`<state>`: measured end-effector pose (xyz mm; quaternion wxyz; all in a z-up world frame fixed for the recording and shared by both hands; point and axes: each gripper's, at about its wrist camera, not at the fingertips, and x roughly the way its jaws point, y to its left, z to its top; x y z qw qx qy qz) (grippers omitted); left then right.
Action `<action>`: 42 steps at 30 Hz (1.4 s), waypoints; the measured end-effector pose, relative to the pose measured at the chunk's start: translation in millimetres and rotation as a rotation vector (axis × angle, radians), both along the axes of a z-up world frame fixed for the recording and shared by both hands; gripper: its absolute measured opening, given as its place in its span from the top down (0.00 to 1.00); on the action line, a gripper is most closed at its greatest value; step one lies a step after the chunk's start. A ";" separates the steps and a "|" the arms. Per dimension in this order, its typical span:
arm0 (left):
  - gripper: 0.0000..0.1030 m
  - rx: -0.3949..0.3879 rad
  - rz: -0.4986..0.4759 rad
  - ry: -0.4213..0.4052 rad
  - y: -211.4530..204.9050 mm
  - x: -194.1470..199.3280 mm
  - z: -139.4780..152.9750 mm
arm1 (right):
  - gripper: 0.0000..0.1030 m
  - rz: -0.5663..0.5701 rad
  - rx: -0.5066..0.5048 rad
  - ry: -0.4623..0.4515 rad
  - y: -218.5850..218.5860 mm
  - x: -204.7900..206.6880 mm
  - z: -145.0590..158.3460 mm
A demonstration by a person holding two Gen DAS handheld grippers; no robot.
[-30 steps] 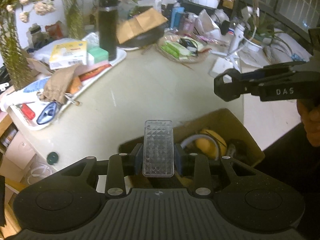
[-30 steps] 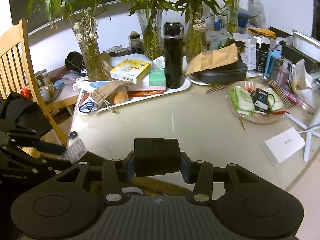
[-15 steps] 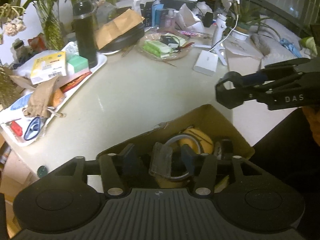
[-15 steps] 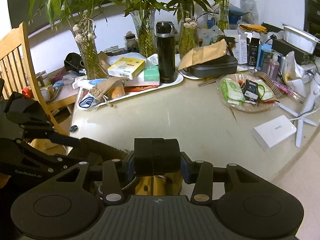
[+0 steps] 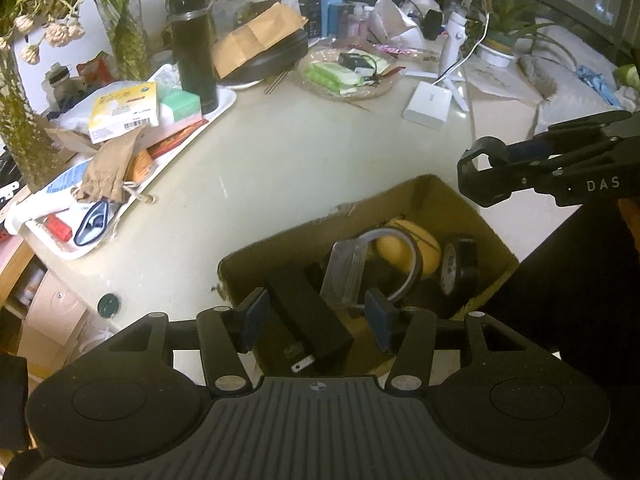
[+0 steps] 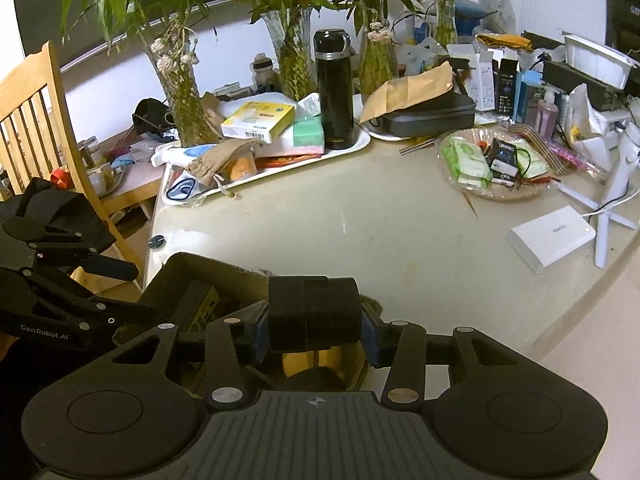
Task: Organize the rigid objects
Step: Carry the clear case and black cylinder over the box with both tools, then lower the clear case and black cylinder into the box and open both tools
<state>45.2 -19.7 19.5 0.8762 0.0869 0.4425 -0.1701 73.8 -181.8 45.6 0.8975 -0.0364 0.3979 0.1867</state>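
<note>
A brown cardboard box (image 5: 432, 190) sits at the table's near edge. In it lie a clear textured plastic case (image 5: 344, 276), a black power adapter (image 5: 310, 318), a yellow earmuff headset (image 5: 408, 250) and a black tape roll (image 5: 460, 266). My left gripper (image 5: 316, 320) is open and empty just above the box. My right gripper (image 6: 314, 326) is shut on a black block (image 6: 314, 314) and holds it above the box (image 6: 208, 270). It also shows in the left wrist view (image 5: 480, 176), right of the box.
A white tray (image 5: 224, 98) with a yellow carton (image 5: 122, 110), a black flask (image 5: 192, 46) and a brown pouch stands at the back left. A glass dish (image 5: 348, 80), a white charger (image 5: 428, 106), plant vases and a wooden chair (image 6: 36, 120) surround the table.
My left gripper moved over the box, opened and let go of the clear case, which now lies in the box. My right gripper stays shut on the black block.
</note>
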 end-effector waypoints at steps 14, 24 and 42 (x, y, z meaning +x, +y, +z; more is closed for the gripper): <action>0.49 -0.011 0.026 0.003 9.1 -10.5 -4.3 | 0.53 0.046 0.000 0.038 17.8 -8.5 -7.6; 0.49 -0.043 0.077 -0.030 21.8 -13.7 1.2 | 0.53 0.127 0.014 0.055 49.2 -9.1 -7.0; 0.49 -0.037 0.121 -0.035 37.0 -16.9 7.0 | 0.04 0.231 -0.082 0.054 89.8 -3.2 -24.6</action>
